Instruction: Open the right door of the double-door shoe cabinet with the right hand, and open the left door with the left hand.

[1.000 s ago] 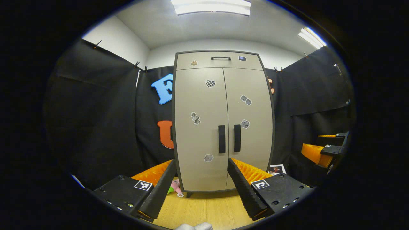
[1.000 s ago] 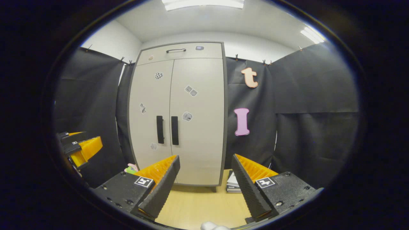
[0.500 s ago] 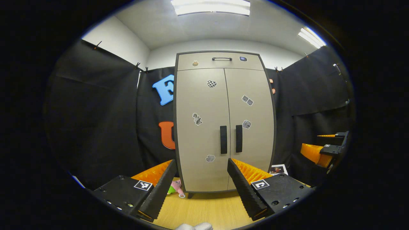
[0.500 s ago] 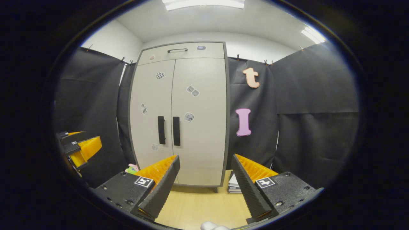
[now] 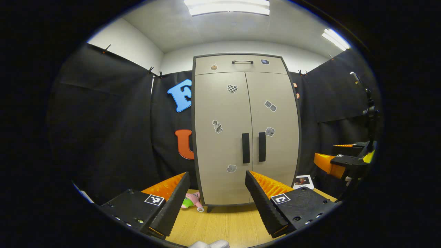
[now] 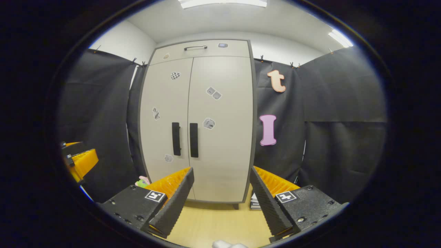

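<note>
Standing at the back of the booth, the shoe cabinet [image 6: 196,120] is seen with both doors shut. Two handles are counted, the right handle [image 6: 194,140] just beside the left handle [image 6: 176,138]. The right gripper [image 6: 220,193] and the left gripper [image 5: 217,196] are held wide, gripping nothing, well apart from the doors. The wrong handle could be grabbed, since they sit so close.

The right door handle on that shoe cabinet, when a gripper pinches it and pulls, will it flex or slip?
The right door handle looks like a stiff, upright bar, so probably no flex. Its smooth, narrow faces might let fingers slide along it. The right door is a tall flat panel, likely swinging easily.
</note>
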### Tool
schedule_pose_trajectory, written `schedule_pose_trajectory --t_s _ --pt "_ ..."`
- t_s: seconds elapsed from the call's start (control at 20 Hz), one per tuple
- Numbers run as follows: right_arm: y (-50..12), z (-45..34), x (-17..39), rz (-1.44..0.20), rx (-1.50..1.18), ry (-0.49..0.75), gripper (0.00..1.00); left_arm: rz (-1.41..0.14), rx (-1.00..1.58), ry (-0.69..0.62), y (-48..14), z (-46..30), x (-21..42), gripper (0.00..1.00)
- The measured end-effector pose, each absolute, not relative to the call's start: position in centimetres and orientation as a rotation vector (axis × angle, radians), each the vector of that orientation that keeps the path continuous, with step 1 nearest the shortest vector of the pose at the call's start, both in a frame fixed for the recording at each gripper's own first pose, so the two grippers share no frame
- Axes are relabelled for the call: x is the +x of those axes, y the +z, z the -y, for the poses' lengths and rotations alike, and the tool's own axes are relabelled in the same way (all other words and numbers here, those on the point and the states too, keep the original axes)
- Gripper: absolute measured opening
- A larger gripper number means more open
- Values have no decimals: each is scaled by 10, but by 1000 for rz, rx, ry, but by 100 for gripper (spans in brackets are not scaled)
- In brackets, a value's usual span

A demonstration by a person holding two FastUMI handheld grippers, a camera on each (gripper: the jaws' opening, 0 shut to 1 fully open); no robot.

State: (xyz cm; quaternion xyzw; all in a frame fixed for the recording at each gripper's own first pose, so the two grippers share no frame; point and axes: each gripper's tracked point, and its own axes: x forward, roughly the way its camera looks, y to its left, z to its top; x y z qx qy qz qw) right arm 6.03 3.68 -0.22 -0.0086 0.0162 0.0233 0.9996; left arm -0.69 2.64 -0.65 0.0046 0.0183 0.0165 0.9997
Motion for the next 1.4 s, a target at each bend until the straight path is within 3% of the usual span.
schedule_pose_trajectory --t_s 0.35,0.8,1.2,1.3,1.4 --pt "-1 -92 146 -31 -14 112 100 -67 21 103 -15 -48 -18 96" --pt "10 -130 262 -38 -30 84 100 -98 28 201 -21 -72 -24 96" --pt "6 -136 312 -84 -22 63 82 -101 34 251 -19 -91 -28 96" --pt "9 -136 317 -83 -2 57 75 -99 38 259 -20 -94 -30 96" --pt "10 -136 320 -85 29 51 56 -99 33 260 -19 -95 -30 96"
